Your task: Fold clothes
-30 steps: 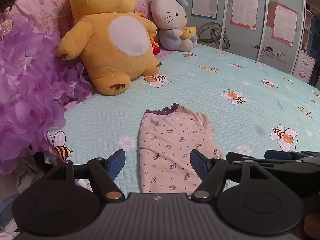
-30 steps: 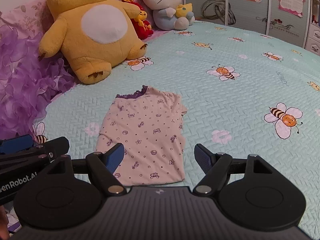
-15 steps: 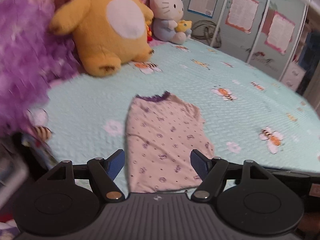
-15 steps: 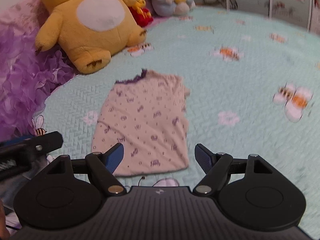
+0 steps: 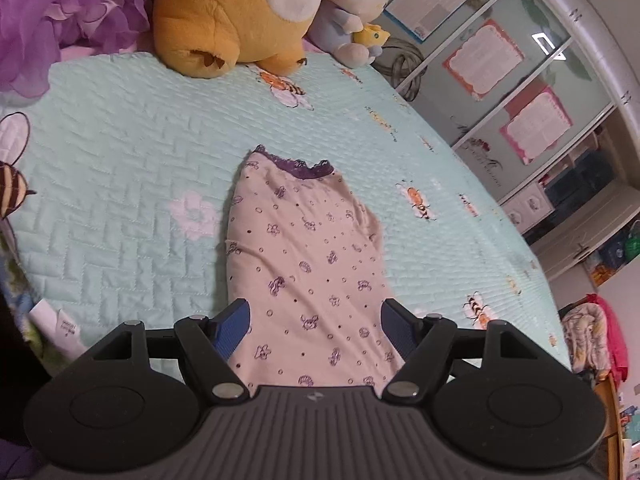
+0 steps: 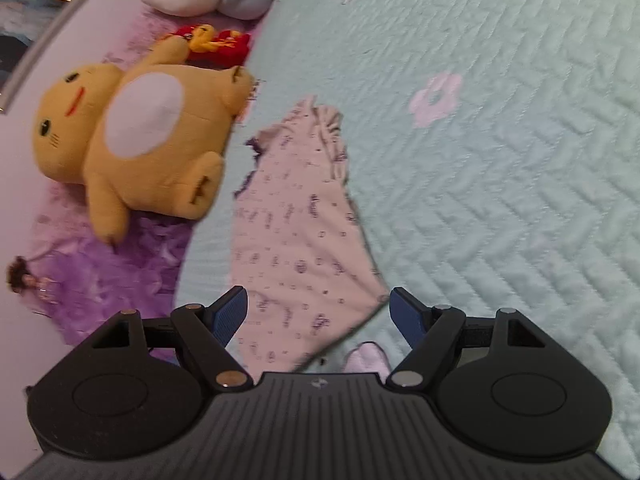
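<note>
A small pale pink garment (image 5: 304,256) with purple prints and a purple lace collar lies flat on the mint quilted bedspread (image 5: 120,168). My left gripper (image 5: 314,320) hovers open just above its near hem, the blue pads either side of the cloth and nothing pinched. In the right wrist view the same garment (image 6: 296,236) appears tilted and a bit blurred. My right gripper (image 6: 318,310) is open too, over the near corner of the hem. The hem itself is partly hidden behind both gripper bodies.
A big yellow plush (image 5: 240,12) and a white cat plush (image 5: 356,4) sit at the head of the bed, beside a purple ruffled doll dress (image 5: 60,12). Wardrobe doors with pink posters (image 5: 520,92) stand past the bed's far side. A small white packet (image 5: 60,328) lies at the left edge.
Both grippers have dropped towards the garment's near hem and rolled, so both views now tilt. The garment lies as before. Both jaws have stayed open.
</note>
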`<state>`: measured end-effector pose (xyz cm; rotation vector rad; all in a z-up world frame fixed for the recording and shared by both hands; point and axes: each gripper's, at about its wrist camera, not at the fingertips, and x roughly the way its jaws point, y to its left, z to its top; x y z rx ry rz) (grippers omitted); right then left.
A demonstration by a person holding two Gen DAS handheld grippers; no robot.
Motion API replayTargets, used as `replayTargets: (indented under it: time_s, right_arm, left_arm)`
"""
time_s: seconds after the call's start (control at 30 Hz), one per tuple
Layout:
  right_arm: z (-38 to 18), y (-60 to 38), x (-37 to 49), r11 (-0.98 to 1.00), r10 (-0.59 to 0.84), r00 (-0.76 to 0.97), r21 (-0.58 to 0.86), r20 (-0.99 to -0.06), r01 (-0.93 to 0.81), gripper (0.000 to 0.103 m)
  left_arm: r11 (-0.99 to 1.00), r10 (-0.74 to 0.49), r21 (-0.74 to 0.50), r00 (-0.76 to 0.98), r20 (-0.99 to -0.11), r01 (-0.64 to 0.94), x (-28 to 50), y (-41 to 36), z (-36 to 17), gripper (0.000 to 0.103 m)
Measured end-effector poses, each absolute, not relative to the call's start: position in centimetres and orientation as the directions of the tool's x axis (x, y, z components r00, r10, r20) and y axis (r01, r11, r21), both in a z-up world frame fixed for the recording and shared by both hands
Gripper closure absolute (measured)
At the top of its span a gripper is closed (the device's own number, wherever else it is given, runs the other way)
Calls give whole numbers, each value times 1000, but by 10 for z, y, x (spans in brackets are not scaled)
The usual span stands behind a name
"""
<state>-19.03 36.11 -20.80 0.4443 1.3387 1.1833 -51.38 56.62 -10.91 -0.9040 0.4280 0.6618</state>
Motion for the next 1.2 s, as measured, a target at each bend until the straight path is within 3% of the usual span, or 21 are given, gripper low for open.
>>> replayTargets:
  time_s: [0.33, 0.53, 0.63, 0.73, 0.77, 0.87, 1.03, 1.2]
  right_arm:
    - [-234, 346, -163, 394, 864, -205, 871, -460, -292, 25]
    - [-229, 356, -175, 414, 817, -238, 821, -526, -393, 25]
    - [-216, 355, -186, 394, 825, -180, 774, -536, -496, 18]
    - [-200, 354, -200, 383, 833, -97, 694, -545, -610, 18]
    - [-195, 354, -204, 376, 837, -73, 667, -542, -644, 18]
    - [-177, 355, -222, 334, 864, -15, 596, -503, -730, 17]
    - [-147, 365, -255, 299, 882, 82, 418, -464, -858, 15]
    - [-141, 357, -261, 242, 922, 51, 470, -384, -849, 10]
  left_arm:
    - [338, 272, -693, 771, -575, -636, -528, 597, -139, 27]
    - [436, 291, -567, 706, -645, -699, -507, 571, -133, 24]
    - [461, 297, -533, 690, -660, -709, -498, 563, -136, 22]
    - [483, 342, -471, 654, -674, -738, -490, 552, -135, 22]
    - [494, 359, -448, 644, -676, -745, -488, 548, -133, 20]
    - [525, 409, -367, 606, -683, -768, -481, 537, -127, 0]
    - [540, 463, -316, 589, -662, -780, -474, 526, -119, 0]
    - [541, 481, -347, 621, -619, -766, -478, 516, -115, 0]
